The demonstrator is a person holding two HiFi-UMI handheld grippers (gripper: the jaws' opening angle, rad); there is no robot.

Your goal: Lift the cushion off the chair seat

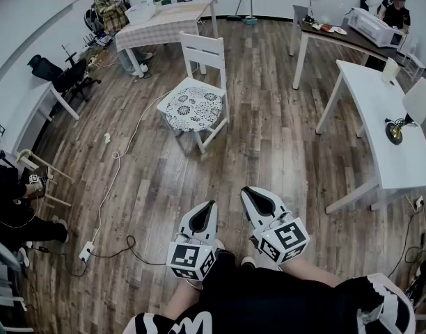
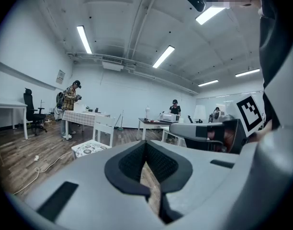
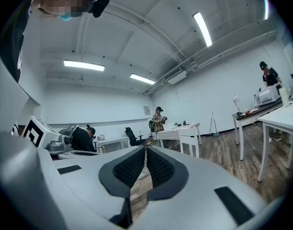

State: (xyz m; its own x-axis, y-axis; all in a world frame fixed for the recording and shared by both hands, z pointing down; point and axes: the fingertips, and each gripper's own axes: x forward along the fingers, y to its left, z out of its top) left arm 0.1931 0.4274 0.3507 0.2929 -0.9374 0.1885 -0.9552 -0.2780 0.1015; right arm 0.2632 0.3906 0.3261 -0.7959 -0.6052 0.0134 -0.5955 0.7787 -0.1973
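A round floral cushion [image 1: 192, 108] lies on the seat of a white wooden chair [image 1: 204, 53] in the middle of the room; in the left gripper view the cushion [image 2: 90, 148] shows far off at the left. Both grippers hover close to my body, well short of the chair. My left gripper [image 1: 210, 204] is shut with nothing between its jaws, its tips meeting in its own view [image 2: 146, 143]. My right gripper [image 1: 245, 191] is also shut and empty, its tips together [image 3: 145, 148]. In the right gripper view the chair [image 3: 190, 143] stands far ahead.
A checkered table [image 1: 164, 21] with a person [image 1: 112, 9] stands behind the chair. White desks [image 1: 383, 110] line the right side. A white cable [image 1: 119, 160] and a power strip [image 1: 85, 252] lie on the wood floor at left. Another person [image 1: 8, 197] sits at far left.
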